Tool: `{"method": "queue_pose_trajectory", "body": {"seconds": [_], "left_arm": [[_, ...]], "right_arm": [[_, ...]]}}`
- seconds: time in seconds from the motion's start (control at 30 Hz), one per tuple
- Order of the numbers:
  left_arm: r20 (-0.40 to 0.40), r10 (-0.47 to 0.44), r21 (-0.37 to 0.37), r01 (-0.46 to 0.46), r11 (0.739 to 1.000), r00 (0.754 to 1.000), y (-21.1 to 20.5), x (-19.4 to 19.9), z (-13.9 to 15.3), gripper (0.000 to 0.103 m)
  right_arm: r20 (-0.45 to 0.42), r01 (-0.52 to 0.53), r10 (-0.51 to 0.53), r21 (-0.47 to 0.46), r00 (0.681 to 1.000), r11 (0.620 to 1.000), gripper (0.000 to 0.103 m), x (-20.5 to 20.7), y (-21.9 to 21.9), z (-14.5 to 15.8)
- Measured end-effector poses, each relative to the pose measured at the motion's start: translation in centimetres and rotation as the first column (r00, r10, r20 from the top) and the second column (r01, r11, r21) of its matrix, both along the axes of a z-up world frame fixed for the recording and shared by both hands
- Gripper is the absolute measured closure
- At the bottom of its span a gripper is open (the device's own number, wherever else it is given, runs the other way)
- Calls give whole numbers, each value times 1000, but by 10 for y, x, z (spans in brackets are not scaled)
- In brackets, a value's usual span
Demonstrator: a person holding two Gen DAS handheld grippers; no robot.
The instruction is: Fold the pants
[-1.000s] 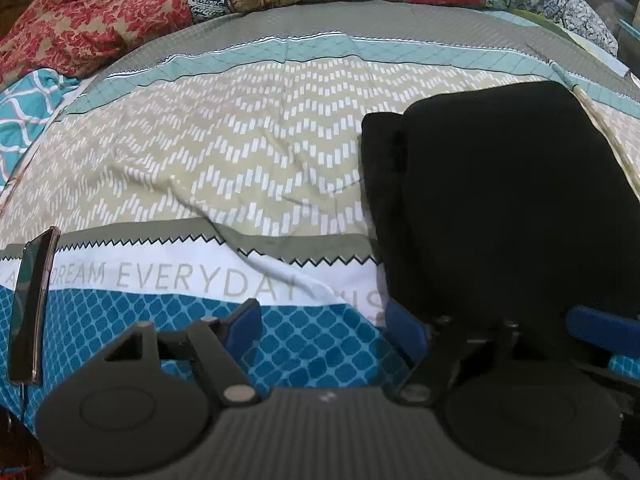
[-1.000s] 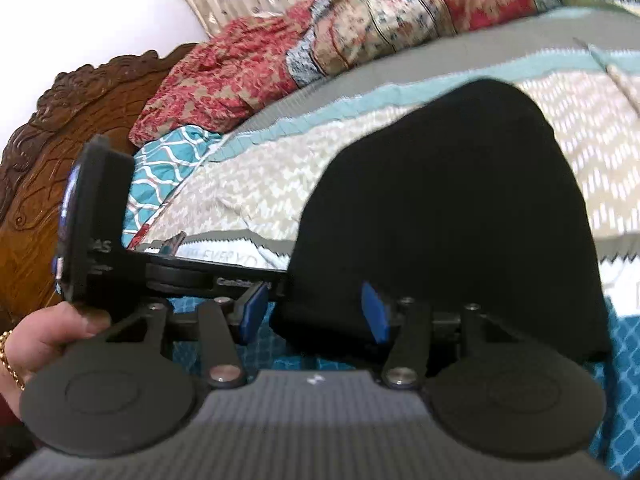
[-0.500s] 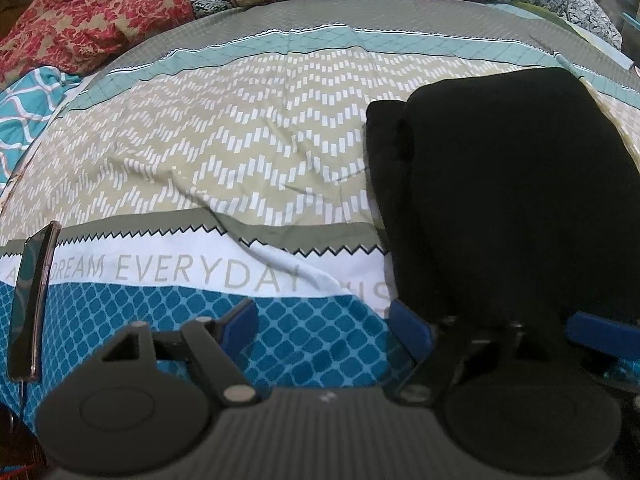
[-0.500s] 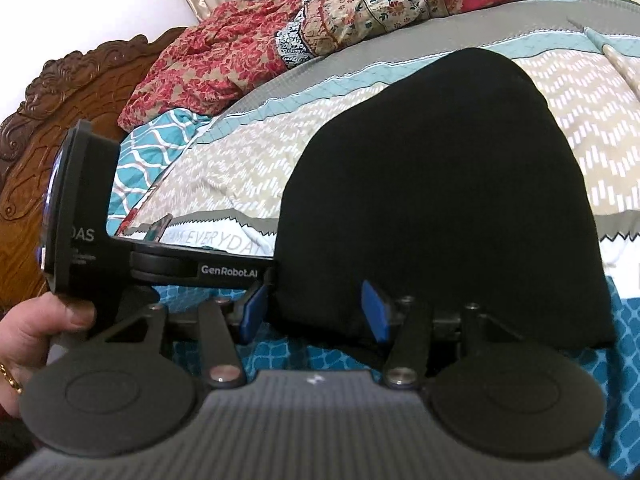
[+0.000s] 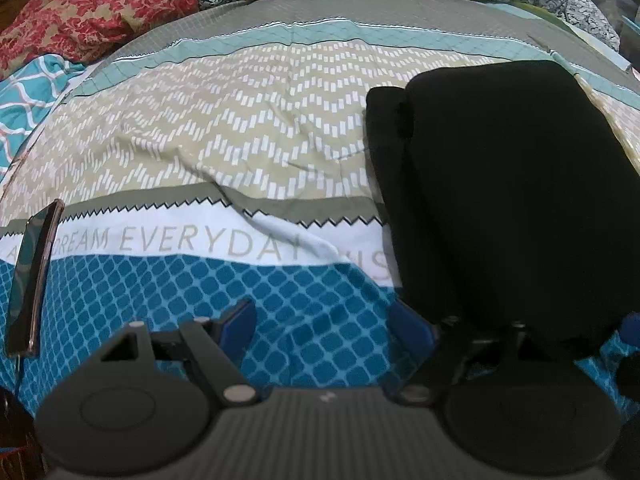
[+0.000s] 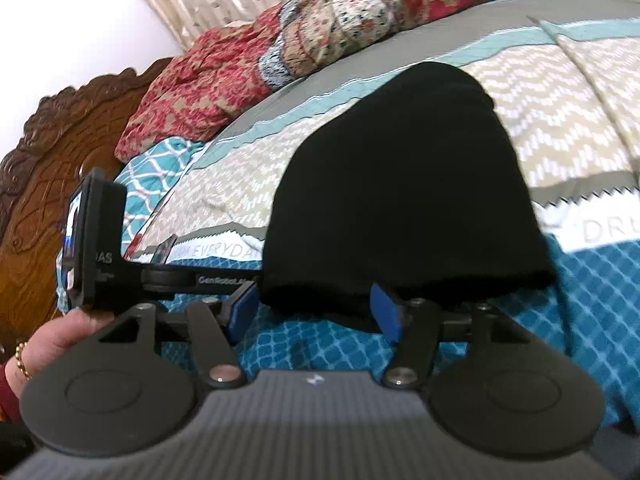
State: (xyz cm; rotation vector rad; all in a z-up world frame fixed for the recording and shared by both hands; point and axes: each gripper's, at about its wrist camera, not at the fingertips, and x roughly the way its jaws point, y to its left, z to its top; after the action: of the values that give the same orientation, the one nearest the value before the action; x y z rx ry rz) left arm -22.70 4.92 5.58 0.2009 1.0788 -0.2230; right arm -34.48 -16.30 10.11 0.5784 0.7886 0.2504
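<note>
**Black pants lie folded on a patterned bed, both grippers held wide at the near edge**

A bed fills the room's view, its bedspread [image 5: 240,128] banded in grey, teal, beige chevron, a white strip lettered "DREAM EVERYDAY" and blue lattice at the near side. A carved wooden headboard [image 6: 44,184] stands at the left in the right wrist view, under a white wall and a pale curtain. Red floral bedding [image 5: 92,12] is heaped along the far side, with a teal-and-white pillow [image 5: 24,100] beside it.

The pants [image 5: 500,200] — black, folded into a compact rectangular stack — rest on the bedspread, spanning the beige, white and blue bands; a narrower folded layer shows along their left edge. A dark phone [image 5: 34,276] lies on the spread well to their left.

The left gripper [image 5: 326,324] sits low over the blue lattice just left of the pants' near corner, its blue-padded fingers spread apart and holding nothing. The right gripper [image 6: 316,306] faces the pants' near edge — fingers likewise spread wide, the cloth's hem just beyond them, nothing clamped. A hand [image 6: 60,344] with a gold bangle holds the left device.
</note>
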Motion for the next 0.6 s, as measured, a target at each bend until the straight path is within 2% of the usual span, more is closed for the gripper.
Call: {"method": "queue_pose_trajectory", "body": {"seconds": [0.23,0.37,0.43,0.6], "left_arm": [[4,-4,-6,4,1000,1000,-1,-5,3,26],[5,-6,-11,6,1000,1000,-1,-7,5,25],[5,-5,-17,5,1000,1000,1,-7,6,25],[-11,24,-73,-25,997,1000,14,-5,10,24]], "right_arm": [[9,30,-30,-1,1000,1000,35,-3,-5,3],[-83,40,-42,-33,996,999,34,2,-5,-12],[-106,54,-54,3,993,999,34,2,-9,-16],[-45,67,-67,3,997,998,34,-4,-12,-4]]}}
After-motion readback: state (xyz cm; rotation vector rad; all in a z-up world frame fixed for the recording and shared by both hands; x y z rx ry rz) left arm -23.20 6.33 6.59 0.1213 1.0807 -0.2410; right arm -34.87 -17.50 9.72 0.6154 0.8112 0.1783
